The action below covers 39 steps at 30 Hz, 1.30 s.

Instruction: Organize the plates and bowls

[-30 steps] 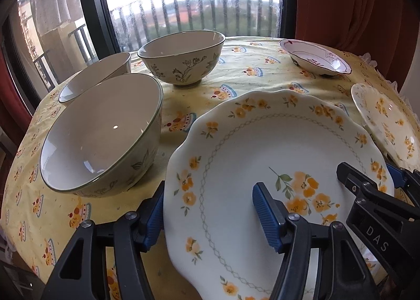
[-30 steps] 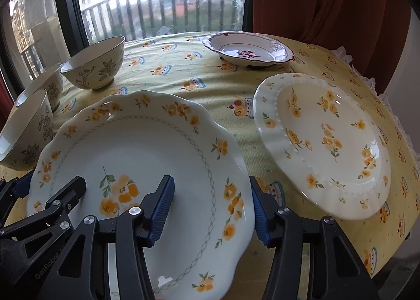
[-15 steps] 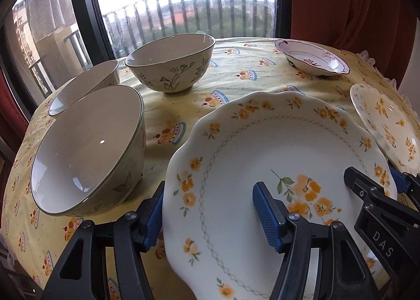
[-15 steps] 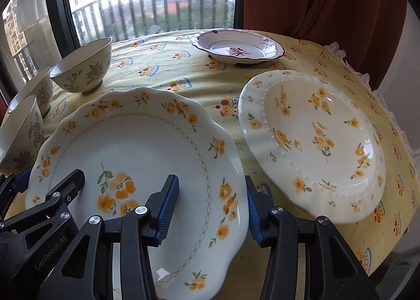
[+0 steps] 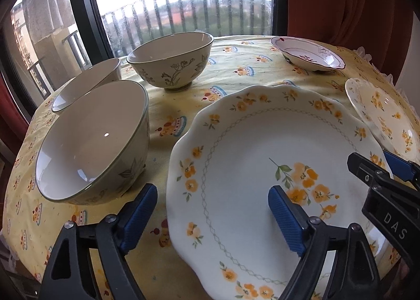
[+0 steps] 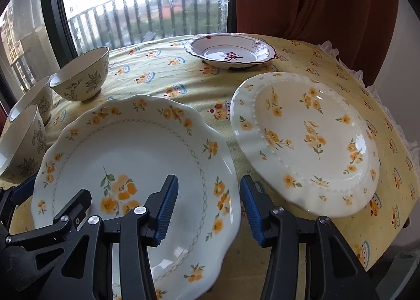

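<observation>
Both grippers sit low, side by side: the left gripper (image 5: 212, 210) and right gripper (image 6: 208, 202) each have fingers spread wide.

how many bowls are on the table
3, all on the left side: nearest bowl beside the big plate, one just behind it, one farther back near the window. None look hidden.

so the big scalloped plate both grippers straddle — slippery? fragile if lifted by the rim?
The scalloped plate looks glazed and glossy, so the pads could slip. It appears to be rigid ceramic, probably chip-prone. It is wide and shallow; a lift from one rim would likely tilt it, so the left gripper and right gripper should share the load.
</observation>
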Each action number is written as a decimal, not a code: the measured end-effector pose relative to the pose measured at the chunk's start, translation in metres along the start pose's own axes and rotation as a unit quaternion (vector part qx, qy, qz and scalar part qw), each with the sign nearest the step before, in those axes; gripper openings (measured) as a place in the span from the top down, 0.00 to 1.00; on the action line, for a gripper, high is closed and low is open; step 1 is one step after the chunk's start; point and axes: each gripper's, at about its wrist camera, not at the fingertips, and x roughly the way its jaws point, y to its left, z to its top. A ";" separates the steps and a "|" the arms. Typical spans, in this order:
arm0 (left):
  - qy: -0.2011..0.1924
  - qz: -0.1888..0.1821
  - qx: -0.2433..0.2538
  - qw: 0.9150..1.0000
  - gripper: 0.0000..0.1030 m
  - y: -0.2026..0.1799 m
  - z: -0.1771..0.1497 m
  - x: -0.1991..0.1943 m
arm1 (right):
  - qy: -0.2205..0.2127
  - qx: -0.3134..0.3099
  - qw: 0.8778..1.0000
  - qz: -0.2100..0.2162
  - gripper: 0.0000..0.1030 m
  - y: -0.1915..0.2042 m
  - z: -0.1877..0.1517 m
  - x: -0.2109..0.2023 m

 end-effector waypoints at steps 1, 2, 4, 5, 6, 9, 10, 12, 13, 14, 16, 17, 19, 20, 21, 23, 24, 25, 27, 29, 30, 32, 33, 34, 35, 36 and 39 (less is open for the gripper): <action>-0.002 0.003 -0.003 1.000 0.12 0.001 0.000 -0.002 | -0.003 0.002 1.000 0.008 0.31 0.000 -0.001 -0.003; -0.004 0.004 -0.006 1.000 0.11 0.002 -0.001 -0.005 | -0.009 0.004 1.000 0.015 0.20 -0.001 -0.001 -0.007; -0.010 0.004 -0.006 1.000 0.07 0.003 -0.002 -0.010 | -0.026 0.002 1.000 0.016 0.17 0.001 -0.003 -0.017; -0.014 0.003 -0.006 1.000 0.05 0.003 -0.003 -0.014 | -0.029 -0.001 0.999 0.017 0.17 0.002 -0.004 -0.020; -0.019 0.002 -0.006 1.000 0.04 0.003 -0.004 -0.018 | -0.031 -0.002 0.999 0.020 0.17 0.003 -0.004 -0.024; -0.032 -0.002 -0.003 0.999 0.02 0.000 -0.005 -0.029 | -0.040 -0.002 0.999 0.022 0.17 0.003 -0.006 -0.034; -0.037 -0.002 -0.002 0.999 0.01 -0.002 -0.006 -0.032 | -0.042 -0.001 0.999 0.022 0.17 0.002 -0.006 -0.037; -0.045 -0.003 -0.001 0.999 0.00 -0.003 -0.005 -0.038 | -0.049 0.000 0.999 0.024 0.17 0.001 -0.008 -0.044; -0.049 -0.004 -0.001 0.999 0.00 -0.004 -0.005 -0.041 | -0.054 0.000 0.998 0.025 0.17 -0.001 -0.009 -0.048; -0.052 -0.006 -0.001 0.999 0.00 -0.005 -0.005 -0.043 | -0.058 0.000 0.998 0.027 0.17 -0.001 -0.010 -0.053; -0.060 -0.008 0.001 0.998 0.00 -0.008 -0.004 -0.048 | -0.061 -0.003 0.998 0.034 0.17 -0.003 -0.009 -0.057; -0.064 -0.006 0.002 0.998 0.00 -0.010 -0.003 -0.050 | -0.061 -0.004 0.997 0.037 0.17 -0.005 -0.008 -0.059; -0.071 -0.004 0.002 0.997 0.00 -0.014 -0.001 -0.053 | -0.064 -0.002 0.997 0.040 0.17 -0.008 -0.006 -0.062; -0.074 -0.005 0.001 0.997 0.00 -0.015 -0.002 -0.057 | -0.067 -0.002 0.997 0.042 0.17 -0.010 -0.006 -0.063; -0.077 -0.007 0.001 0.997 0.00 -0.017 -0.001 -0.059 | -0.072 -0.002 0.996 0.043 0.17 -0.012 -0.005 -0.065; -0.082 -0.004 0.002 0.997 0.01 -0.022 0.002 -0.062 | -0.079 -0.005 0.996 0.040 0.17 -0.016 -0.003 -0.069; -0.082 -0.001 0.003 0.997 0.01 -0.025 0.003 -0.063 | -0.081 -0.007 0.996 0.036 0.17 -0.018 -0.001 -0.071; -0.080 0.000 0.005 0.997 0.01 -0.029 0.005 -0.063 | -0.082 -0.009 0.996 0.029 0.17 -0.020 0.000 -0.071; -0.078 -0.007 0.009 0.997 0.03 -0.035 0.009 -0.063 | -0.084 -0.013 0.996 0.017 0.17 -0.026 0.005 -0.073; -0.078 -0.011 0.012 0.997 0.06 -0.042 0.013 -0.063 | -0.090 -0.015 0.996 0.012 0.17 -0.033 0.008 -0.075; -0.079 -0.014 0.014 0.997 0.07 -0.046 0.015 -0.063 | -0.093 -0.017 0.995 0.009 0.17 -0.037 0.009 -0.075; -0.080 -0.025 0.026 0.996 0.14 -0.053 0.020 -0.061 | -0.097 -0.022 0.995 0.004 0.17 -0.044 0.013 -0.074; -0.077 -0.025 0.032 0.996 0.15 -0.057 0.023 -0.060 | -0.099 -0.025 0.995 0.001 0.17 -0.047 0.015 -0.073; -0.075 -0.023 0.037 0.996 0.16 -0.061 0.025 -0.059 | -0.100 -0.028 0.995 0.003 0.17 -0.050 0.017 -0.072; -0.075 -0.023 0.041 0.996 0.17 -0.065 0.028 -0.058 | -0.099 -0.032 0.995 0.010 0.17 -0.054 0.018 -0.071; -0.075 -0.024 0.045 0.996 0.18 -0.068 0.030 -0.057 | -0.094 -0.031 0.995 0.020 0.17 -0.058 0.020 -0.069; -0.078 -0.037 0.056 0.995 0.24 -0.079 0.038 -0.056 | -0.081 -0.027 0.996 0.035 0.17 -0.073 0.027 -0.064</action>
